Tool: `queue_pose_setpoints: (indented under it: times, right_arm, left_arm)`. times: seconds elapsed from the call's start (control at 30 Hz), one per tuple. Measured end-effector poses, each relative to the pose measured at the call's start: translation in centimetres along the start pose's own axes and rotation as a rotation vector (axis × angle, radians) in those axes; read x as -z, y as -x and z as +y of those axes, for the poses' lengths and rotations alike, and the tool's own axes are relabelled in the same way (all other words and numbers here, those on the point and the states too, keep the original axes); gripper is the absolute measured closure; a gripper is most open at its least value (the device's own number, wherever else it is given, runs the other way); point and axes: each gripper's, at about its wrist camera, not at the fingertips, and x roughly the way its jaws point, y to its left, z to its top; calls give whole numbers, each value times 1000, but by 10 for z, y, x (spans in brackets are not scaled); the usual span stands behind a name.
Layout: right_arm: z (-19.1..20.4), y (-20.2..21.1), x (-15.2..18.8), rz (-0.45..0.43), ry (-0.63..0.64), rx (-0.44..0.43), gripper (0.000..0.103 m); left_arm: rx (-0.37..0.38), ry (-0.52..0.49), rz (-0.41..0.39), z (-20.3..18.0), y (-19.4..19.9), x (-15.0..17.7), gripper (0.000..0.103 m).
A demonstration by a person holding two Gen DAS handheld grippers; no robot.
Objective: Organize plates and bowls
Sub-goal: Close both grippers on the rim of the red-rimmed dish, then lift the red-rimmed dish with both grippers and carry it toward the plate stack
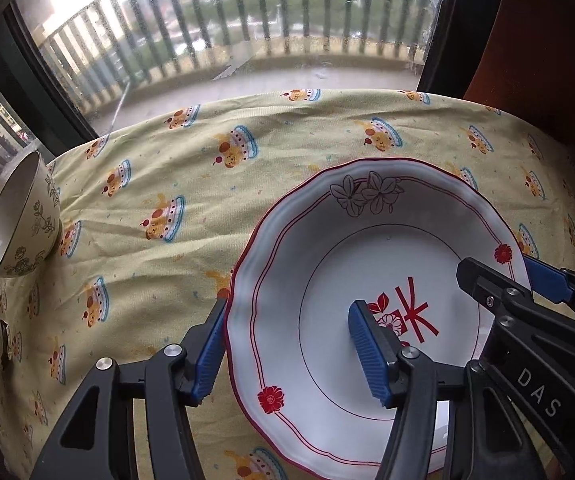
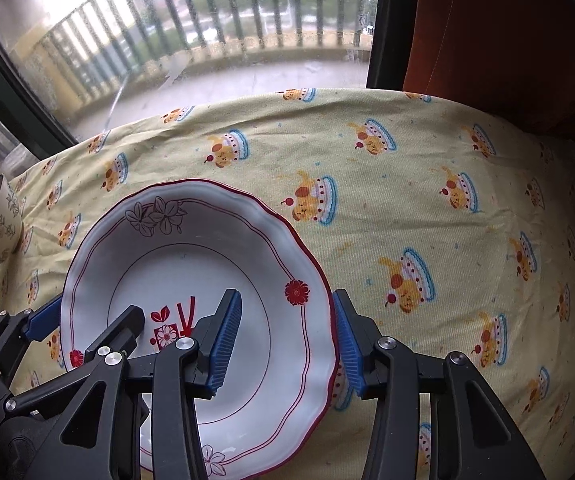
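One white plate (image 1: 327, 248) with a scalloped red rim lay face up and slightly tilted on the yellow cake-print tablecloth (image 1: 159, 168); being round, it had no long axis, and its drawn flower cluster pointed toward the window (image 1: 223, 20). The left gripper (image 1: 287, 356) straddled its left rim, one blue pad outside, one inside the well. The right gripper (image 2: 287, 340) straddled the right rim the same way. Whether either pair of pads actually pressed the rim could not be told (gaps seemed to show). Three floral bowls (image 1: 19, 220) stood at the table's left edge, well apart from the plate.
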Motion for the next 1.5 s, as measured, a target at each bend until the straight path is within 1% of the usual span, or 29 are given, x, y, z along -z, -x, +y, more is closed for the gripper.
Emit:
queue_pose_setpoints:
  times: [0.07, 0.13, 0.23, 0.33, 0.47, 0.6, 0.67, 0.83, 0.93, 1.17, 1.33, 1.43, 1.5]
  right_arm:
    - [-2, 2, 3, -14, 6, -17, 54]
    - [-5, 0, 3, -10, 0, -25, 55]
    - [-7, -7, 6, 1, 10, -12, 60]
    - [-4, -6, 7, -15, 11, 7, 60]
    - [-3, -6, 4, -2, 1, 21, 59]
    - [-2, 2, 8, -7, 14, 42, 59]
    - [-3, 5, 10, -5, 1, 39, 59]
    - [0, 19, 16, -17, -6, 65, 59]
    - [3, 30, 19, -27, -6, 76, 59]
    - [18, 60, 29, -59, 2, 98, 59]
    - [31, 84, 45, -81, -3, 107, 59]
    - [41, 98, 59, -95, -1, 119, 59]
    - [45, 106, 69, -95, -4, 122, 59]
  left_arm:
    - [-17, 16, -8, 3, 1, 1, 52]
    - [-10, 33, -7, 6, 0, -1, 52]
    - [-26, 9, -22, 1, 1, -1, 51]
    - [-24, 18, -23, 2, -1, -2, 50]
    - [-22, 35, -11, 1, -2, -5, 49]
    - [-33, 28, -36, -1, 6, -6, 49]
    - [-23, 34, -43, -1, 10, -6, 49]
    - [-10, 12, -57, -1, 24, -1, 49]
    - [10, 23, -65, 3, 35, 3, 49]
    - [23, 38, -91, 17, 63, 19, 49]
    - [33, 38, -105, 28, 85, 35, 49]
    - [33, 40, -114, 33, 97, 48, 49]
    - [46, 43, -120, 37, 105, 54, 49]
